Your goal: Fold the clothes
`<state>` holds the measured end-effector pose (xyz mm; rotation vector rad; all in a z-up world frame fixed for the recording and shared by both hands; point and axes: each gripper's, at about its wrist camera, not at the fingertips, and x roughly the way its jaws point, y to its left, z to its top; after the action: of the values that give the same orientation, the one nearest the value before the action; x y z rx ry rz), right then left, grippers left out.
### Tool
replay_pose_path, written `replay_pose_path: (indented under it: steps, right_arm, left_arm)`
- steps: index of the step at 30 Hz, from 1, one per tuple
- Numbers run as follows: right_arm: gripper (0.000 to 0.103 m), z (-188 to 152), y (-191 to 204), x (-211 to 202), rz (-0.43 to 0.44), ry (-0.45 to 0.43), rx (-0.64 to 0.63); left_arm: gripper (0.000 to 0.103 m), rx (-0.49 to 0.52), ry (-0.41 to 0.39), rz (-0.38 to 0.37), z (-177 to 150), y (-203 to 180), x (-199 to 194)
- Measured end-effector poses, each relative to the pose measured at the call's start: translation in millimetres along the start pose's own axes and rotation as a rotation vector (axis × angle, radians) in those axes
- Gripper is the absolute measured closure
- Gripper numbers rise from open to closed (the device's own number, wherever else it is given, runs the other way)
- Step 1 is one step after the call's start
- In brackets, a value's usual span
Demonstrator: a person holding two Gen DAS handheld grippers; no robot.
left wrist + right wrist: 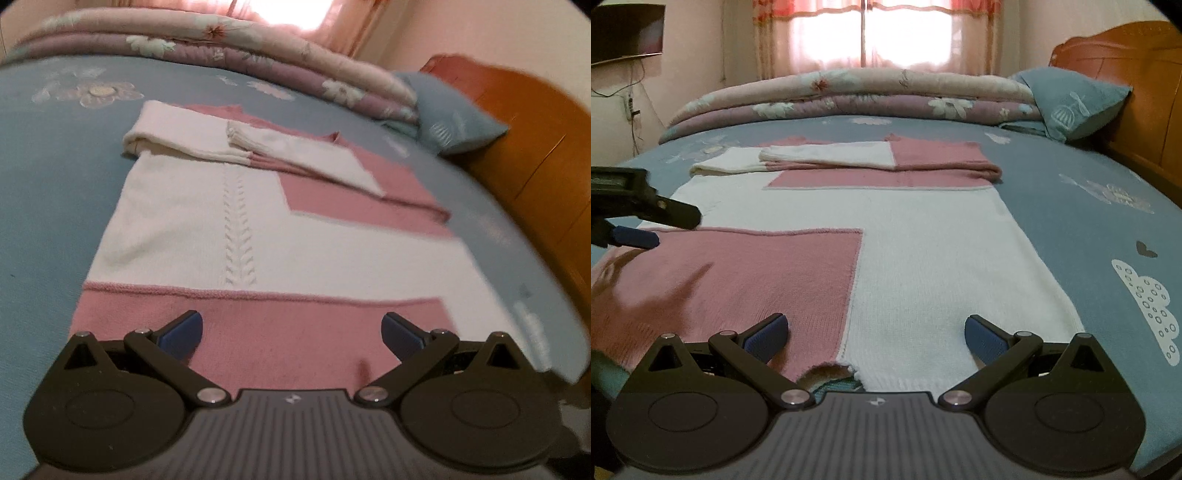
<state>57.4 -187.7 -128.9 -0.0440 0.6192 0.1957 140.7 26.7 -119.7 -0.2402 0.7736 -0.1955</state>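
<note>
Bedroom, blue printed bedsheet (1071, 206) as our work surface. Our right gripper (876, 334) sits low over the sweater's (923, 258) near hem, jaws spread wide, nothing between the blue pads. Our left gripper (291, 330) is the same: jaws wide, empty, over the pink hem band; in the right view it enters from the left edge, hovering just above the pink panel.

Sweater lies flat in the middle of the bed, hem toward us. Knit, pink and white colour blocks, cable braid down the white panel in the left view. Both sleeves (849, 155) are folded across the chest at the far end.

Beyond it, a folded floral quilt (849, 96), padded and stacked in layers. Blue pillow (1071, 99) at far right against the orange wooden headboard (1137, 92). Curtained window (871, 33) behind, backlit. Nothing blocks either gripper.
</note>
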Motion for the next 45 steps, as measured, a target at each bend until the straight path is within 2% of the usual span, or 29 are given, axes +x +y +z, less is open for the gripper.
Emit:
replay_pose_path:
  steps: [2,7,10,13,15,18,19,22,26,31,37,41,45]
  right_arm:
    - [0.000,0.5,-0.2,-0.1,0.002,-0.002,0.001]
    - [0.000,1.6,-1.9,-0.5,0.015,0.001,-0.001]
    - [0.000,3.2,-4.4,-2.1,0.028,0.008,0.013]
    - [0.000,4.1,-8.0,-4.6,0.047,0.011,0.038]
    - [0.000,4.5,-10.4,-6.3,0.061,0.012,0.053]
    - [0.000,4.8,-12.1,-7.7,0.075,0.012,0.068]
    - [0.000,4.8,-12.4,-7.7,0.077,0.012,0.071]
    - [0.000,5.5,-12.9,-7.3,0.079,0.014,0.082]
    - [0.000,5.0,-11.3,-7.8,0.077,0.016,0.074]
    - [0.000,4.4,-8.3,-7.4,0.067,0.016,0.061]
    - [0.000,4.1,-5.0,-6.2,0.051,0.016,0.048]
    - [0.000,4.6,-5.5,-6.3,0.048,0.016,0.052]
    - [0.000,4.9,-5.5,-6.1,0.049,0.018,0.048]
  left_arm:
    - [0.001,0.016,0.011,0.022,0.6,-8.5,-1.1]
    - [0.001,0.047,-0.009,0.002,3.3,-21.6,-23.1]
    - [0.001,0.011,-0.055,-0.080,12.0,-7.6,-48.2]
    - [0.001,-0.075,-0.071,-0.156,23.0,25.4,-70.4]
    - [0.001,-0.094,-0.067,-0.073,27.0,44.5,-78.1]
    - [0.002,0.024,-0.043,0.151,23.9,44.4,-80.3]
    - [0.002,0.026,-0.042,0.168,22.2,46.0,-81.5]
    - [0.002,-0.048,-0.039,0.124,17.4,58.0,-84.3]
    - [0.002,-0.250,0.025,-0.009,9.9,96.0,-72.0]
    - [0.002,-0.402,0.047,-0.169,1.8,125.7,-61.3]
    - [0.001,-0.450,0.102,-0.238,9.6,141.5,-39.8]
    - [0.001,-0.490,0.165,-0.314,14.4,145.4,-32.4]
    - [0.001,-0.498,0.218,-0.356,5.4,144.3,-35.3]
